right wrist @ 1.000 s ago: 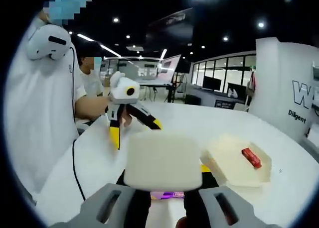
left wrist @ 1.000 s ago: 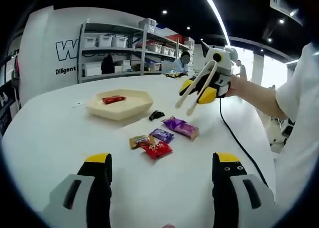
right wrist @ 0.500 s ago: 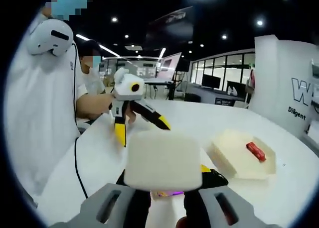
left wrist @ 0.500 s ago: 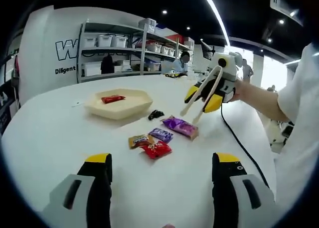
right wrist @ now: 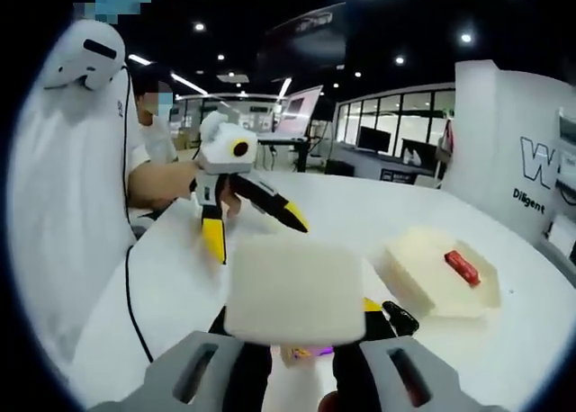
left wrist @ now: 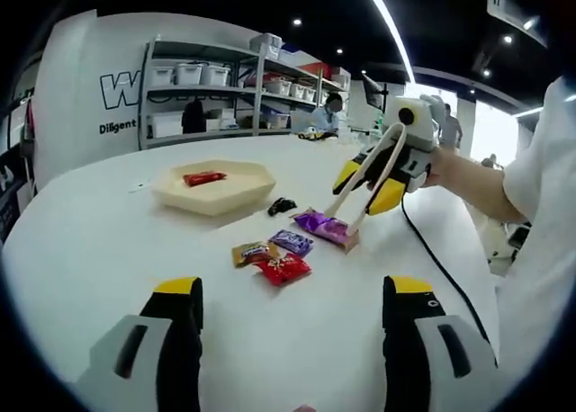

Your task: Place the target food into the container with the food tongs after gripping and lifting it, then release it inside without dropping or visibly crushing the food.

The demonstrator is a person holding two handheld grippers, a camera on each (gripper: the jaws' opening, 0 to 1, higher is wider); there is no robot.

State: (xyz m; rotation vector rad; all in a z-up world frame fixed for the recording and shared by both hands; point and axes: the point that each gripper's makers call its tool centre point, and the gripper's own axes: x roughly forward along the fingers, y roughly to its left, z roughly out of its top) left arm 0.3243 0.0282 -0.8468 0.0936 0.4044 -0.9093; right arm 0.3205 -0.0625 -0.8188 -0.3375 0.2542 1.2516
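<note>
Straddling one purple packet [left wrist: 326, 226], open tongs [left wrist: 360, 185] in right claw [left wrist: 382, 174]'s grip; left claw [left wrist: 292, 326] open.

Glossy foil-like wrappers are covering the purple candy [left wrist: 328, 228] and red candy [left wrist: 286, 270]; the surface [left wrist: 99, 241] is showing smooth matt white, the cream tray [left wrist: 216, 196] and tongs [left wrist: 364, 178] matt plastic.

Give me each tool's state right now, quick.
Left tool: open, holding nothing, hovering above the white table.
Right tool: shut on the food tongs, whose tips straddle the purple packet.
</note>
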